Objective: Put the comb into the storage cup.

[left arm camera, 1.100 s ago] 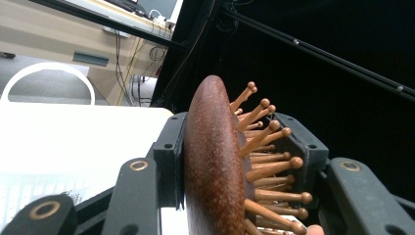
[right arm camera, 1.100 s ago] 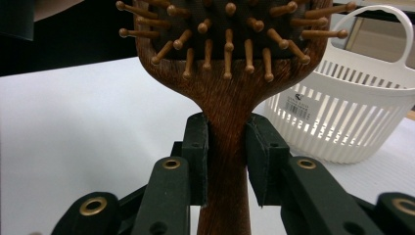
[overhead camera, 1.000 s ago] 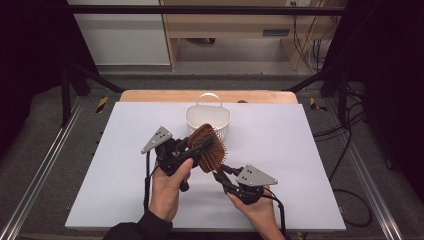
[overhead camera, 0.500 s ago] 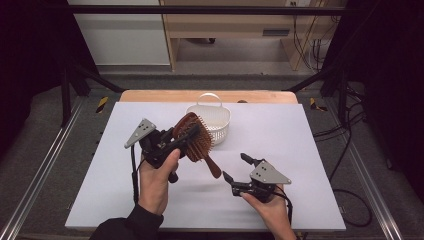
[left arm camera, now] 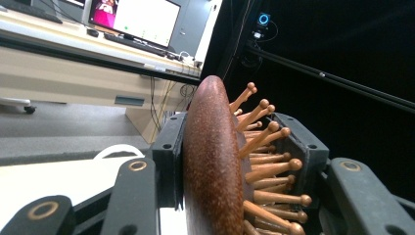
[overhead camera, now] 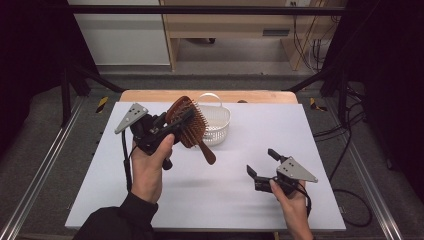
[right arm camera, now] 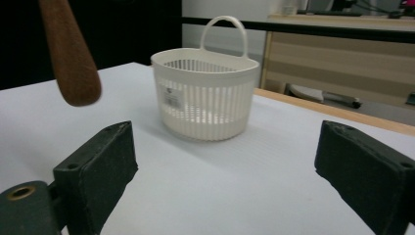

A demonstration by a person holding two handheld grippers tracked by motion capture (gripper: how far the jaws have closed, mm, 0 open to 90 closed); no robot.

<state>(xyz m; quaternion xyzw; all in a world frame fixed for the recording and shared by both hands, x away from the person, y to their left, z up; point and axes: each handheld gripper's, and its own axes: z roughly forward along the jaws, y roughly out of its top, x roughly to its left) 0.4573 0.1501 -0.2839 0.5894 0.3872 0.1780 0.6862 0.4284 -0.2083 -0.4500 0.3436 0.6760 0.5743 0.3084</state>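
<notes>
The left gripper [overhead camera: 172,127] is clamped on the head of a wooden brush [overhead camera: 187,122], one jaw against its smooth back and the other among the bristles, holding it in the air just beside the white basket [overhead camera: 216,122], handle slanting down toward the surface [overhead camera: 250,210]. The right gripper [overhead camera: 262,162] sits low over the surface, well apart from the brush; its jaws have just been opening and stand wide with nothing between them.
</notes>
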